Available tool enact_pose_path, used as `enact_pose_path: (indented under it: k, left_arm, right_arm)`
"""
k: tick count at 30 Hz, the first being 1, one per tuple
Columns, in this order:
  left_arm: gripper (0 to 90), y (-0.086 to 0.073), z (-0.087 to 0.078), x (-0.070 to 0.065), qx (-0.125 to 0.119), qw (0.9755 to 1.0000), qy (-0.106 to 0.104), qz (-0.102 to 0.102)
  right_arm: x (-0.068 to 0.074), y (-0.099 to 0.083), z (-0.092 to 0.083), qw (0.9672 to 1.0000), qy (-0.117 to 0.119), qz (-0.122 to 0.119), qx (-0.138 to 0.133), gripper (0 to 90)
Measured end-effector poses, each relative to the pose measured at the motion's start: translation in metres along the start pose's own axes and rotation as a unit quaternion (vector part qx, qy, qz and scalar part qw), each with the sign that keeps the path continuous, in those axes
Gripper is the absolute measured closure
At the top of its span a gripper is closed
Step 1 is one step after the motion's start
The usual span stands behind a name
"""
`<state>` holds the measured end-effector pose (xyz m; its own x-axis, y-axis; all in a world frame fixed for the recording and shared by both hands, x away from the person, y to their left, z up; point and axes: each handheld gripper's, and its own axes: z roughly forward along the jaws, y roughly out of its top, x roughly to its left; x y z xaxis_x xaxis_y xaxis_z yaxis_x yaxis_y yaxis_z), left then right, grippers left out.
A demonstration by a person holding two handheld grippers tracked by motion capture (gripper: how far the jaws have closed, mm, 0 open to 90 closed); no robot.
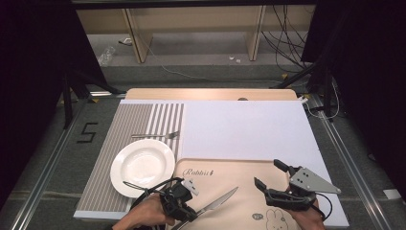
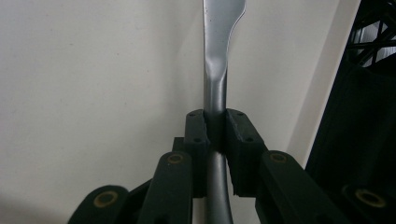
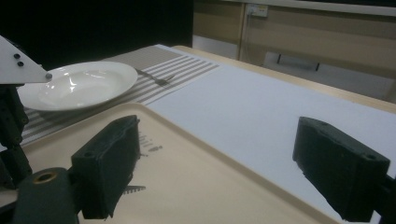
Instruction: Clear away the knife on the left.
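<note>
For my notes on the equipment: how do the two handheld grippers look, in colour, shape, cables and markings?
Both are black. The right gripper carries a grey three-cornered plate with small dark holes, and a thin black cable curls behind it. The left gripper has a small pale plate and a looping black cable. Its jaws end in blocky black pads; brass-coloured rivets sit at the joints.

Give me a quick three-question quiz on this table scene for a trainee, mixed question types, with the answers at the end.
1. True or false: the left claw is shut on the knife.
2. Where does the fork lie?
A. on the plate
B. on the striped mat, beyond the plate
C. on the tray
3. Fill in: the right claw hovers open over the ____.

Key
1. True; in the left gripper view its pads clamp the knife's handle.
2. B; it lies on the mat, apart from the plate.
3. Tray.
</note>
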<state>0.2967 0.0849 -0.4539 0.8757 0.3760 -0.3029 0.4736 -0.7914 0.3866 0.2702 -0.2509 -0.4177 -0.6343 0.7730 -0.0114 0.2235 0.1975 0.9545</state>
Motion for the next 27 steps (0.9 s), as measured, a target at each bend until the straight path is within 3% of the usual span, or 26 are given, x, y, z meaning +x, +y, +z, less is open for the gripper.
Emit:
enact_pose_path:
  k: [17, 19, 20, 21, 22, 23, 27]
  left_arm:
    - [77.8, 0.002, 0.011, -0.005, 0.023, 0.9993, 0.030, 0.006]
    - [61.5, 0.003, 0.010, -0.007, 0.024, 0.9993, 0.029, 0.004]
    - [61.5, 0.004, 0.009, -0.007, 0.022, 0.9991, 0.036, 0.003]
    - [51.8, 0.005, 0.008, -0.008, 0.021, 0.9990, 0.040, 0.005]
    - [51.8, 0.006, 0.007, -0.008, 0.017, 0.9990, 0.041, 0.006]
    - [43.1, 0.008, 0.006, -0.009, 0.012, 0.9989, 0.045, 0.007]
    - [37.3, 0.010, 0.000, -0.010, -0.003, 0.9982, 0.056, 0.023]
  right_arm:
    - [0.000, 0.000, 0.001, 1.0000, 0.002, -0.002, 0.001, 15.6]
    - [0.000, 0.000, 0.001, 1.0000, 0.002, -0.002, 0.004, 15.6]
    - [0.000, 0.000, 0.001, 1.0000, 0.003, -0.002, 0.003, 15.6]
    - [0.001, 0.000, 0.001, 1.0000, 0.003, -0.001, 0.002, 15.6]
    - [0.001, 0.000, 0.001, 1.0000, 0.003, -0.001, 0.002, 15.6]
    - [0.001, 0.000, 0.001, 1.0000, 0.003, -0.002, 0.005, 15.7]
    - [0.000, 0.000, 0.001, 1.0000, 0.003, -0.002, 0.003, 15.6]
